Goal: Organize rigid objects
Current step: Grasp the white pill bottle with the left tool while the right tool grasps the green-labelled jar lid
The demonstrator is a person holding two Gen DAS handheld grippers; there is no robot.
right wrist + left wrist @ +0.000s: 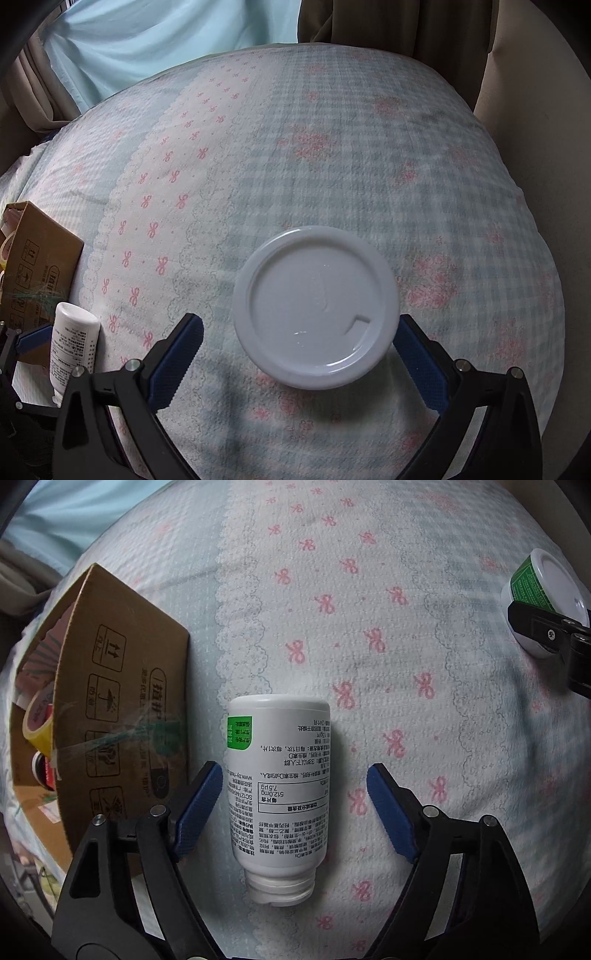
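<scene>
Left tool (293, 794) points steeply down at the bed (424, 709), jaws spread around a white bottle (279, 786) lying on its side. The left pad (197, 808) sits just beside or touching the bottle wall, can't tell which; the right pad (389, 812) is clear of it with bedcover showing between. So not gripping. The bottle's base points away from the camera and its threaded neck, no cap on, points toward it. Smooth plastic, printed label with a green patch.

Right tool (299, 354) is released too, straddling a jar (317, 310) that stands upright under it. The white round lid faces the camera, glossy, with a raised rim. The right pad (417, 363) sits just beside or against the lid edge; the left pad (177, 358) is well apart. In the left view the jar wall shows a green label.

A cardboard box (122, 716) stands open just left of the bottle, near the left pad. Plain corrugated, printed handling symbols, clear tape across the side. Inside are a yellow tape roll (38, 720) and other items I can't make out.

Bedcover is soft, puckered fabric, pale blue check with pink bows and a lace-pattern band. Between bottle and jar is open bedcover. Curtains (147, 44) hang behind the far edge of the bed.
</scene>
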